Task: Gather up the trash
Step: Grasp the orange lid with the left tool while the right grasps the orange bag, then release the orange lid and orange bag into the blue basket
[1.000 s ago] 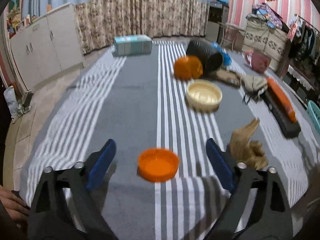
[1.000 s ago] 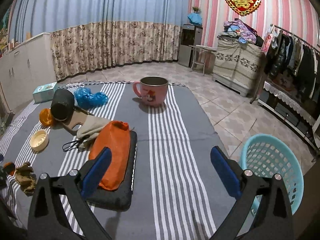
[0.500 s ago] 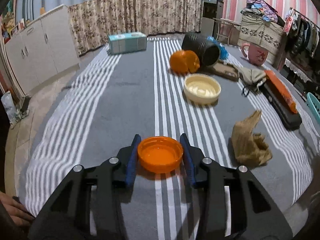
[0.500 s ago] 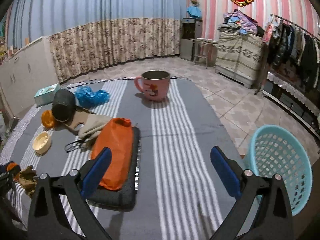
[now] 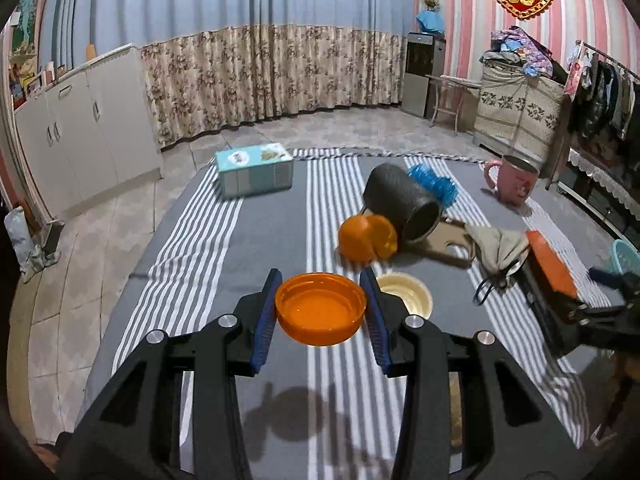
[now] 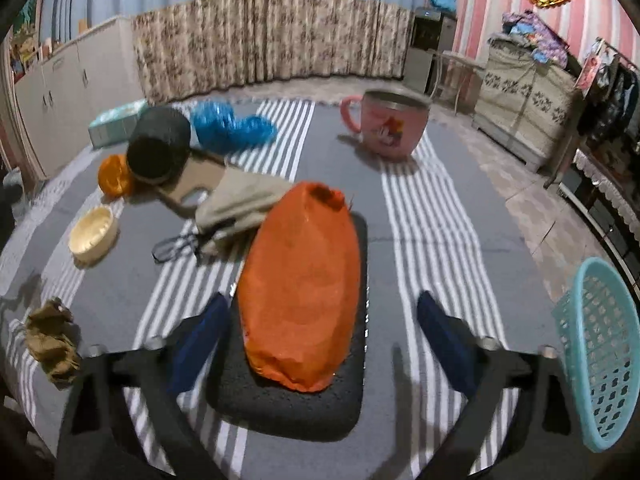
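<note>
My left gripper (image 5: 320,312) is shut on an orange plastic lid (image 5: 320,307), and holds it in the air above the striped cloth (image 5: 208,264). My right gripper (image 6: 324,334) hangs over the near end of an orange bag (image 6: 302,300) that lies on a black pad (image 6: 288,404). Its jaws are closing, the bag sits between them, and the blue pads stand clear of the bag on both sides. A turquoise mesh basket (image 6: 600,364) stands at the right edge of the right wrist view. A crumpled brown paper (image 6: 52,344) lies at the left.
On the cloth lie a cream lid (image 5: 406,298), an orange ball-like wrapper (image 5: 366,237), a tipped black cup (image 5: 404,208), a blue plastic wad (image 6: 230,128), a beige cloth (image 6: 240,200), a pink mug (image 6: 390,126) and a tissue box (image 5: 254,174). Cabinets line the left wall.
My left gripper shut on the orange lid and lifted it off the cloth. My right gripper moved down and forward over the orange bag, and its jaws narrowed.
</note>
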`<state>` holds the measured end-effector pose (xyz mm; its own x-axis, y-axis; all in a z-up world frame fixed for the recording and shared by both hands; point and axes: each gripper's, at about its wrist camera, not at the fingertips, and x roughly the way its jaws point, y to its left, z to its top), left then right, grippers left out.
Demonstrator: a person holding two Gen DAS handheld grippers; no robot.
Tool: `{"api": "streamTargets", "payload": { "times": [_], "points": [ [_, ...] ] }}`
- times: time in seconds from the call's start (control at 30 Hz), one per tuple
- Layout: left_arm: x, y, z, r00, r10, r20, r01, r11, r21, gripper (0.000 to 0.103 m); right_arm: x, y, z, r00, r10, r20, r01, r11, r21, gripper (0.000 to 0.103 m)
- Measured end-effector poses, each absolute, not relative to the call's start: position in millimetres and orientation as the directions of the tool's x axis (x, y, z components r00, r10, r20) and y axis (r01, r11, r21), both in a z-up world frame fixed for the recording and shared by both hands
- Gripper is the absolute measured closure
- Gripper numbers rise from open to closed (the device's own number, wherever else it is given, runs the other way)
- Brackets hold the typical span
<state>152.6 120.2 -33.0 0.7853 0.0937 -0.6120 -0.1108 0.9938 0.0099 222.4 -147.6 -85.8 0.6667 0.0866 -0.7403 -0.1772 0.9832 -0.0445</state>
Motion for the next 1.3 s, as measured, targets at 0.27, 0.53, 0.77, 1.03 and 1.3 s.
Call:
{"api": "streamTargets", "payload": {
  "times": [0.27,0.53,0.77,1.03,1.3],
  "points": [
    [163,101,-24,0.794,0.055,-0.605,-0.08,0.997,-0.014,0.064,230,-178,-86,0.622,0.217,-0.752,-0.186,0.974,0.127,0.088],
    [169,60,-11,0.806,0.037,-0.591,-0.043,0.999,0.004,0.064,219,-216,-58,0.681,0.197,-0.705,-0.151,0.98,0.128,0.095],
    [177,-2,-4,0.822,-0.017,-0.57,0.027,1.0,0.01,0.064,196,-282,-25,0.754,0.093,-0.651,-0.071,0.996,0.06,0.095],
    [187,-107,-1,0.819,-0.142,-0.556,0.18,0.984,0.015,0.064,171,-387,-10,0.765,-0.067,-0.64,0.098,0.995,0.013,0.095],
    [196,-220,-11,0.784,-0.281,-0.553,0.336,0.942,-0.001,0.064,161,-465,-25,0.725,-0.14,-0.675,0.233,0.971,0.049,0.095]
  ]
}}
